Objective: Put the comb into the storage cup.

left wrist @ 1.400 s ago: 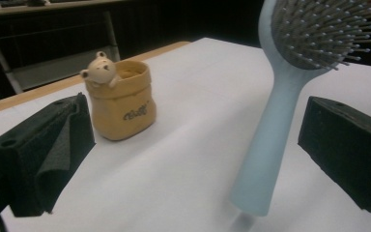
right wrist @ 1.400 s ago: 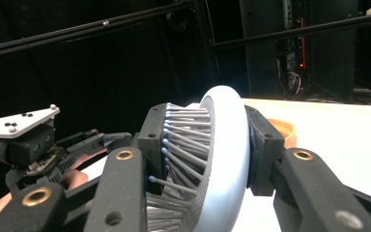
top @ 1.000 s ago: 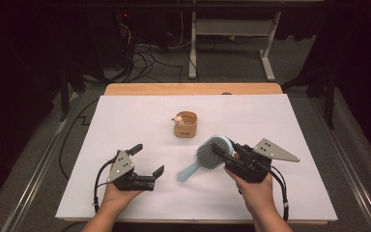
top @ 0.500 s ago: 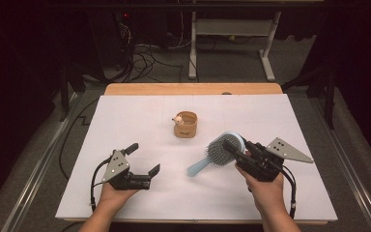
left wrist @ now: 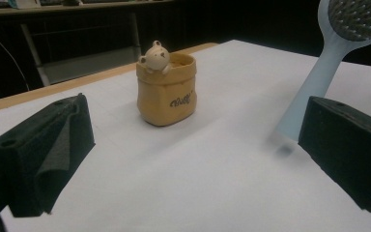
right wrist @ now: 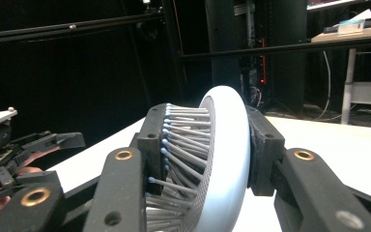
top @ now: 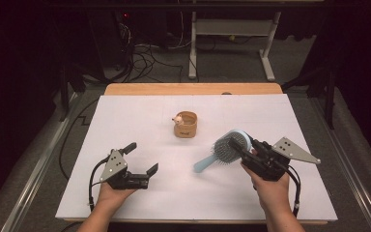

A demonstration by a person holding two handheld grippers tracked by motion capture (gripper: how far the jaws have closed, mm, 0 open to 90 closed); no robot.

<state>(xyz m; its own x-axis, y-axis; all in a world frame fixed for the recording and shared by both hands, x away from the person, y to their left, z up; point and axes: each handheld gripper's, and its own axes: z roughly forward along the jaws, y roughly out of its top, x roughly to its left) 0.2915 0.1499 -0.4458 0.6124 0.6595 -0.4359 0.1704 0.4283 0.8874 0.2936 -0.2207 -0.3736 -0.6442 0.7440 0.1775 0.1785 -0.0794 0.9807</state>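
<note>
— Dark room, cables and a desk frame in the background, and up front a white-covered counter (top: 140, 125) with very little on it. Talk me through it.

— Right hand-held gripper (top: 241, 149) has its jaws clamped on the head of the pale blue hairbrush (top: 224, 149), one pad on the bristle side, one on the smooth back. You get that beautifully from the right gripper view: hairbrush (right wrist: 217, 164) squeezed between the two black jaws, bristles pointing left.

— And what's different from a second ago?

— The brush has drifted to the right and a touch up, away from the middle of the counter. The handle hangs down-left, its tip close over the sheet; I can't tell whether it touches. My read: it's been picked up and is being carried, not yet lined up with anything.

— Lined up with that little pot?

— Likely. The tan bear pot (top: 185, 124) stands upright near the centre, a small bear figure perched on its rim. From the left gripper view, the bear pot (left wrist: 166, 89) looks open-topped, but I can't see what's in it from either angle.

— And the left hand?

— Left hand-held gripper (top: 140, 159) rests low at the near left, jaws wide apart, nothing between them, aimed toward the pot. It's hardly budged. Looks like it's waiting, perhaps to steady the pot.
</note>
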